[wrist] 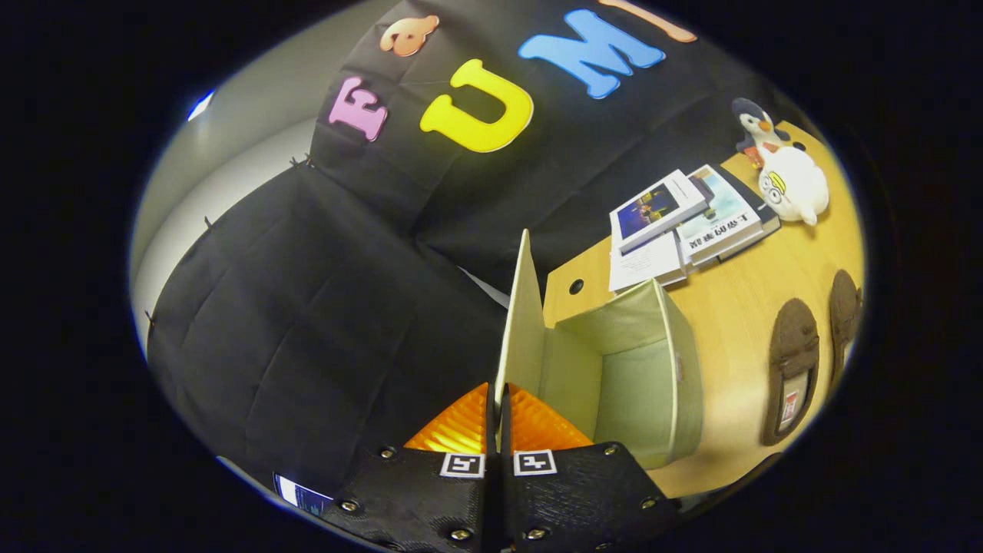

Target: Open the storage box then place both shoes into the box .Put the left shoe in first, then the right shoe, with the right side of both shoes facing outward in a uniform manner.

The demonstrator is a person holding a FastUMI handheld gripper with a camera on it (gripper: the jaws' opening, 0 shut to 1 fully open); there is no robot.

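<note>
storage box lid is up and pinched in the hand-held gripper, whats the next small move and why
Probably open the fingers and let go. The hand-held gripper is shut on the lid, which stands upright at the edge of the storage box, and the inside shows bare. Both shoes lie on the table beyond the box, so the left one is likely next.
</note>
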